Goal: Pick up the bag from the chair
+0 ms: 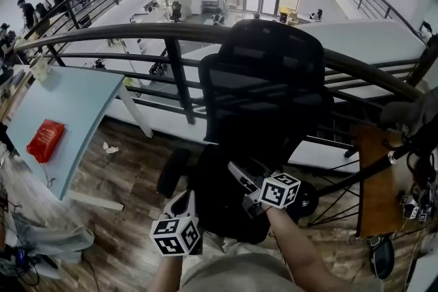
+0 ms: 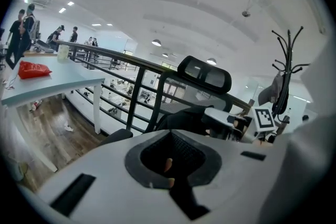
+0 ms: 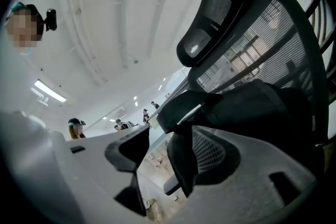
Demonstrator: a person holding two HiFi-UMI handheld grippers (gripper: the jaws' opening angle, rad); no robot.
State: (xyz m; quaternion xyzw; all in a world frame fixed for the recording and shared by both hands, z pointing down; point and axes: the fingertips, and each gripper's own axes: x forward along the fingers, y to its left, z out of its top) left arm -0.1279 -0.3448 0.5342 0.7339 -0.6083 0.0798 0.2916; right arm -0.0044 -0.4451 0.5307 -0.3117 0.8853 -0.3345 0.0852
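A black mesh office chair (image 1: 263,78) stands in front of me against a railing. On its seat lies a dark black bag (image 1: 219,208), also seen as the black mass under the backrest (image 3: 252,107) and beyond the left jaws (image 2: 184,118). My right gripper (image 1: 241,178) reaches in level over the seat at the bag's near edge. Its jaws stand open (image 3: 160,144) with only floor showing through the gap. My left gripper (image 1: 183,202) hangs lower left of the seat, pointing slightly down. Its jaws (image 2: 171,136) meet with nothing between them.
A curved black railing (image 1: 171,65) runs behind the chair, with a drop to a lower floor beyond. A light-blue table (image 1: 61,106) at left bears a red packet (image 1: 46,140). A wooden side table (image 1: 376,181) stands at right. A coat stand (image 2: 286,60) rises beside the chair.
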